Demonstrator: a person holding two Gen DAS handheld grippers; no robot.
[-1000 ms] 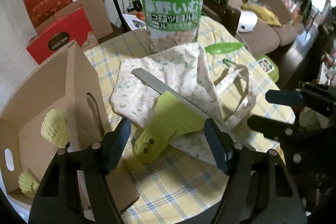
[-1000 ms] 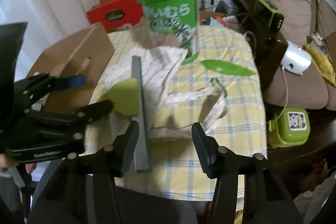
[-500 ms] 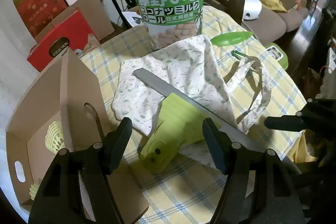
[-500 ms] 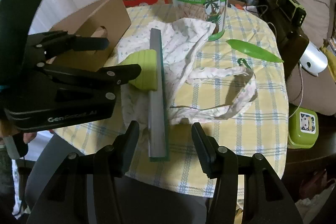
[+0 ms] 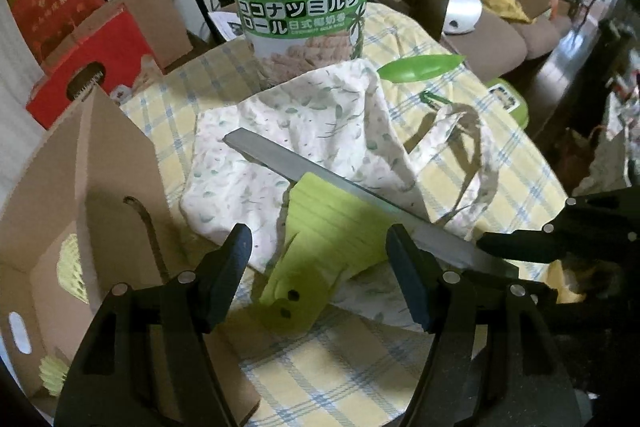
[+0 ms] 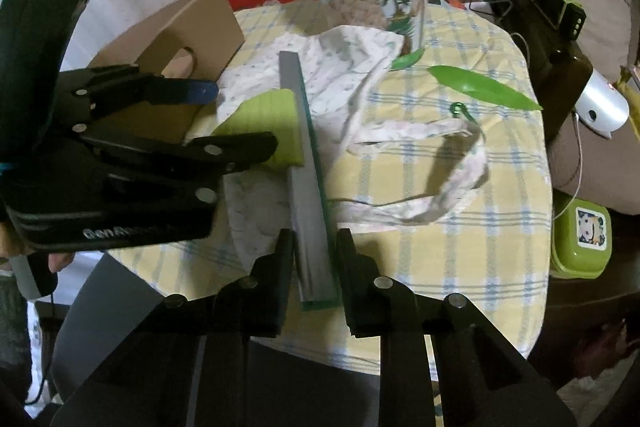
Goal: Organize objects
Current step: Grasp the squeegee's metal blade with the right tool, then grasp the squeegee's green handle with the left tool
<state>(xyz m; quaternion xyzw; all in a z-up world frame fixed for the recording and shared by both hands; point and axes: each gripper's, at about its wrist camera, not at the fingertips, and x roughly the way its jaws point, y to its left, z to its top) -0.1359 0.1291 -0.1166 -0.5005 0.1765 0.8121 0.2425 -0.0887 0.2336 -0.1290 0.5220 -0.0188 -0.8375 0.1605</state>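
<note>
Right gripper (image 6: 314,259) just snapped closed on the near end of the squeegee (image 6: 308,187), pads pinching the grey blade bar from both sides at the table's front edge. Half a second back those jaws were wide, just straddling it. So: grab done, lift probably next.

Left gripper (image 5: 318,267) hanging open over the squeegee's lime-green handle (image 5: 316,251), nothing between the pads, touching nothing as far as visible. Looks ready to help steady that end, but only a guess.

Squeegee itself lying across the floral cloth bag (image 5: 304,131), blade running from the near edge toward the middle of the checked tablecloth (image 6: 460,239). Bag strap looped out to the right, clear of the blade.

Cardboard box (image 5: 100,187) just left of it, open, a couple of yellow shuttlecocks (image 5: 72,267) inside; likely the drop-off spot. Beyond that, green leaf-shaped scoop (image 6: 480,89) and the tall green snack canister (image 5: 304,7) at the far side.
</note>
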